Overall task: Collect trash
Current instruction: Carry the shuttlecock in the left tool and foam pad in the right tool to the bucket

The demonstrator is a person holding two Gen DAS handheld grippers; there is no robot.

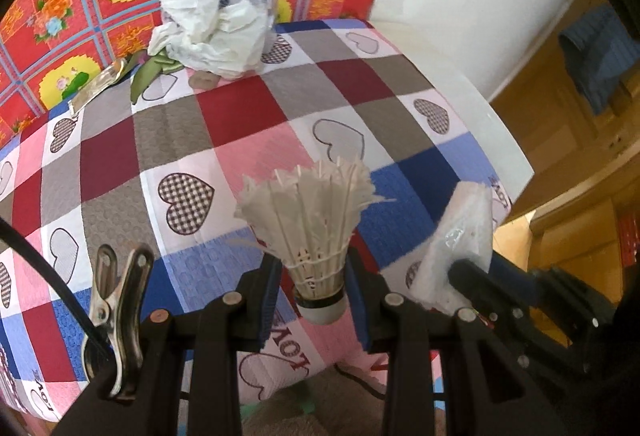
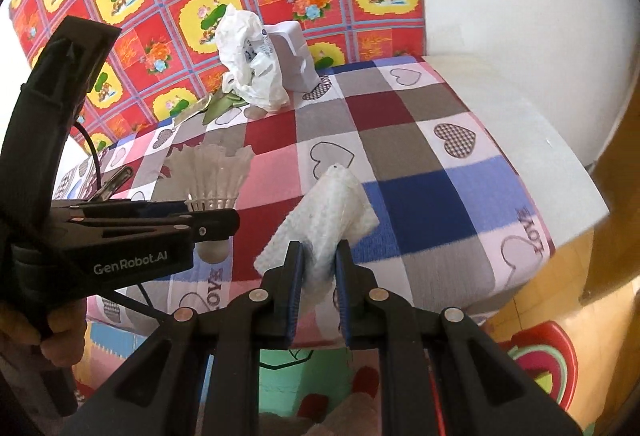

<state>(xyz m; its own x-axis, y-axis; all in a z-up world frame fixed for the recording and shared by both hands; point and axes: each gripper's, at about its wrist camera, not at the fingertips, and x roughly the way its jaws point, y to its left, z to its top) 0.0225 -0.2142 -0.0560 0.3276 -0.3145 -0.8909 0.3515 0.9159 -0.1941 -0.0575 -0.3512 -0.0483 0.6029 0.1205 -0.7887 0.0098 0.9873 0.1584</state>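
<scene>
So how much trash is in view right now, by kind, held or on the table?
Shuttlecock, in left gripper: 1
Paper towel, in right gripper: 1
Plastic bag: 1
Foil wrapper: 1
Green scrap: 1
Total: 5

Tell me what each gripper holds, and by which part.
Left: white feather shuttlecock, by its lower skirt above the cork. Right: white folded paper towel, by its lower end.

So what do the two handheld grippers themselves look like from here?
Both are matte black plastic with scissor-style linkage arms joined by round silver and copper-coloured pins. The fingers carry blue pads. The left gripper has white "GenRobot.AI" lettering on its side and a thin black cable. A metal spring clip is clamped on its left side.
</scene>
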